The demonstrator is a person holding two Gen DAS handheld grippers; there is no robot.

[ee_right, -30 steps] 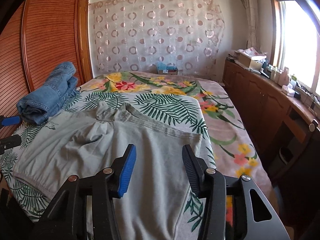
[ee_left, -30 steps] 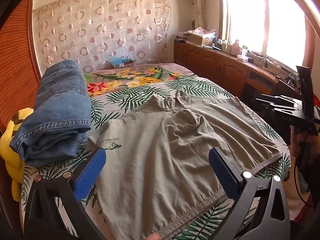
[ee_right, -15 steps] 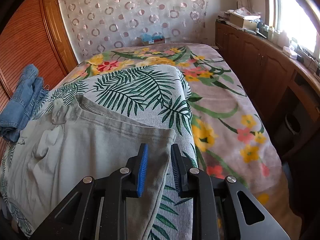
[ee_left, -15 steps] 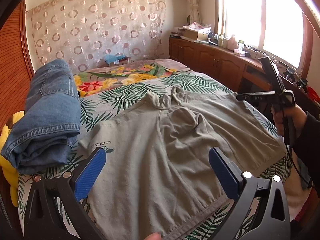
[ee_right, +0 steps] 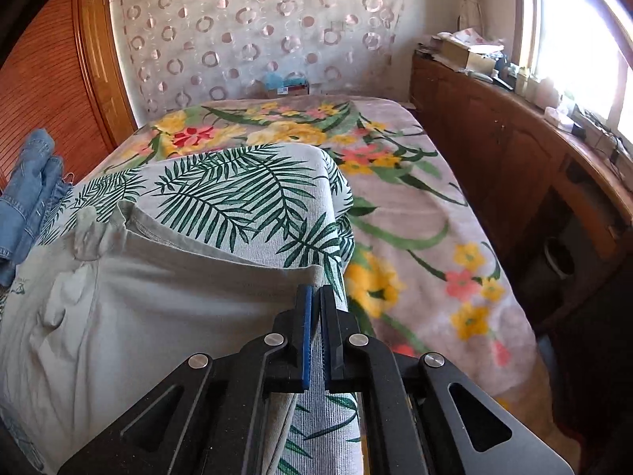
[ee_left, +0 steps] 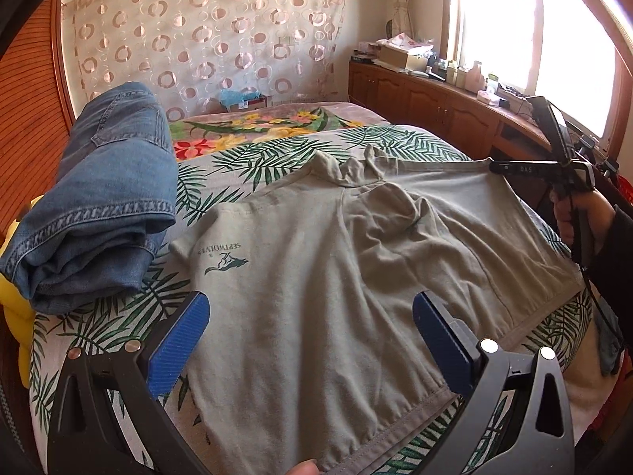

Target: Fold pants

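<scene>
Shorts (ee_left: 316, 277) flat on bed (ee_right: 415, 206), right gripper (ee_right: 314, 308) pinched on far corner of shorts, left gripper (ee_left: 310, 324) spread wide over near waistband, jeans (ee_left: 103, 206) folded alongside.

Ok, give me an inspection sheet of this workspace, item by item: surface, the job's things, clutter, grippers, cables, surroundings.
Surface: bed under a flowered blanket, with a palm-leaf cloth over the near part.
Job's things: grey shorts spread flat on the palm-leaf cloth, green logo facing up.
Clutter: folded jeans beside the shorts; something yellow under them, not identifiable.
Grippers: left hand-held gripper open above the shorts, gripping nothing; right hand-held gripper shut on the shorts' corner.
Cables: a dark cord hangs by the hand holding the right gripper.
Surroundings: circle-pattern curtain, wooden cabinets with boxes and bottles below a bright window.
</scene>
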